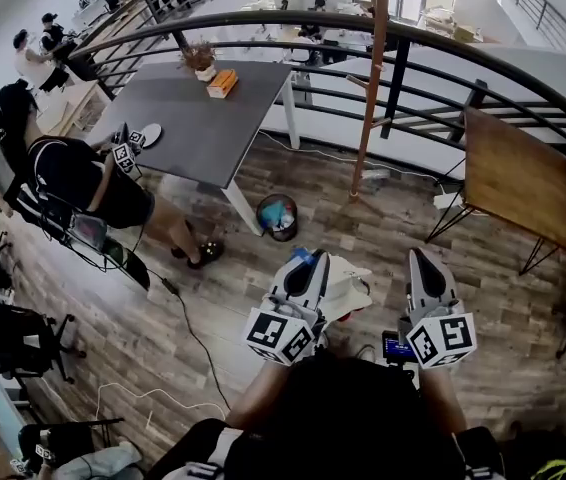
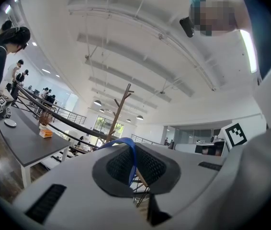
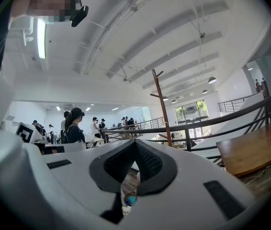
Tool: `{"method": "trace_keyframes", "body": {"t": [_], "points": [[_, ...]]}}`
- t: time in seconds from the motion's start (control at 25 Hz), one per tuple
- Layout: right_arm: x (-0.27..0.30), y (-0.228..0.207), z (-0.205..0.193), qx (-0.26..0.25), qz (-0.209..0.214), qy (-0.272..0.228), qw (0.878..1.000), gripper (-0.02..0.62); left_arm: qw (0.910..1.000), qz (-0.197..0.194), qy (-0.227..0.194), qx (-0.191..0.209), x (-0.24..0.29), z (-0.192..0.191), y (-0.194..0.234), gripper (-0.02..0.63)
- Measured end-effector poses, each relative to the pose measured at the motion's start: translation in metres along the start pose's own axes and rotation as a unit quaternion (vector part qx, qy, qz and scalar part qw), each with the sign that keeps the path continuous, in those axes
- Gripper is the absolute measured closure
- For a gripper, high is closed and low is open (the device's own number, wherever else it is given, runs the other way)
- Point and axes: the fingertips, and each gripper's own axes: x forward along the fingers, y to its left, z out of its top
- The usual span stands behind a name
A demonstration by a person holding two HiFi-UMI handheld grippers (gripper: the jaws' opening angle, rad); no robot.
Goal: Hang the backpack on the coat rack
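At the far left a person [image 1: 83,183] stands at the grey table [image 1: 213,128], which carries a potted plant [image 1: 200,60] and an orange box [image 1: 222,83]. A round bin [image 1: 277,216] sits on the wood floor near the table's leg. Low in the head view the left gripper [image 1: 309,264] is clamped on the blue strap [image 2: 131,158] of the white backpack [image 1: 351,290] — the strap runs up between its pads, and the backpack shows just beside it, between the two grippers. The wooden coat rack [image 1: 372,78] stands by the railing, well apart from the backpack. The right gripper [image 1: 419,264] grips nothing — its pads are pressed together. A wooden table [image 1: 523,188] stands at the right
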Motion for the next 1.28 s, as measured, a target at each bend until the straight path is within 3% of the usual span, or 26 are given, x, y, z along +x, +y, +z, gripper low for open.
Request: {"method": "trace_keyframes", "body": {"t": [0.4, 0.6, 1.28], "points": [[0.000, 0.006, -0.008, 0.010, -0.037, -0.003, 0.999, 0.584, 0.9991, -0.039, 0.017, -0.011, 0.002, -0.004, 0.007, 0.594], [-0.001, 0.013, -0.011, 0.014, -0.043, 0.003, 0.999, 0.584, 0.9987, -0.038, 0.024, -0.022, -0.002, -0.008, 0.020, 0.594], [0.058, -0.029, -0.003, 0.026, 0.001, -0.001, 1.000, 0.584, 0.9995, -0.008, 0.025, -0.016, 0.034, -0.007, 0.040, 0.594]]}}
